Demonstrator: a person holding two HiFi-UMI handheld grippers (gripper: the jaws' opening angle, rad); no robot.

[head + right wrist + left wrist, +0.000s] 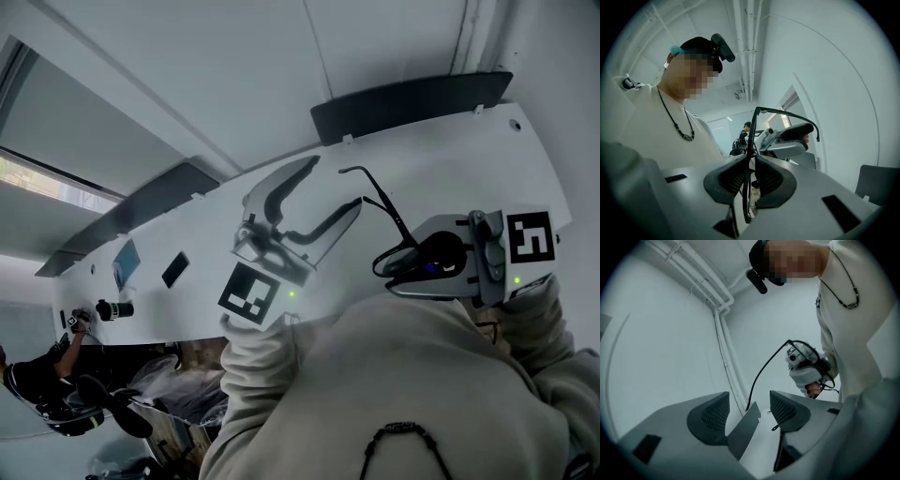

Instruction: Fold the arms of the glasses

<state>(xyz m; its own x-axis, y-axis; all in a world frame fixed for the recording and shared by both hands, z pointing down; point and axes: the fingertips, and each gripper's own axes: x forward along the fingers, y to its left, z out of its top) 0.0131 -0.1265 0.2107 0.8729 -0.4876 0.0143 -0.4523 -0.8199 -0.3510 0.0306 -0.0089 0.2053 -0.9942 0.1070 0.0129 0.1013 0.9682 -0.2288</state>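
Thin black glasses point(384, 208) hang in the air between the two grippers. My right gripper point(401, 262) is shut on their front frame, which stands edge-on between the pads point(749, 174). One arm point(787, 114) sticks out unfolded and curves down at its tip. My left gripper point(309, 204) faces it with jaws wide open. In the left gripper view the slim arm point(764, 369) runs down from the right gripper point(806, 367) and its tip ends between the open jaws point(749, 411), touching neither pad. The right gripper view shows the left gripper point(787, 140) beyond the glasses.
A white board point(469, 159) with dark panels point(412, 103) fills the space behind the grippers. White pipes point(724, 333) run along the wall. A person point(743, 133) stands far back, and a dark chair back point(876, 180) shows at the right. The holder's pale sleeves point(375, 394) are close below.
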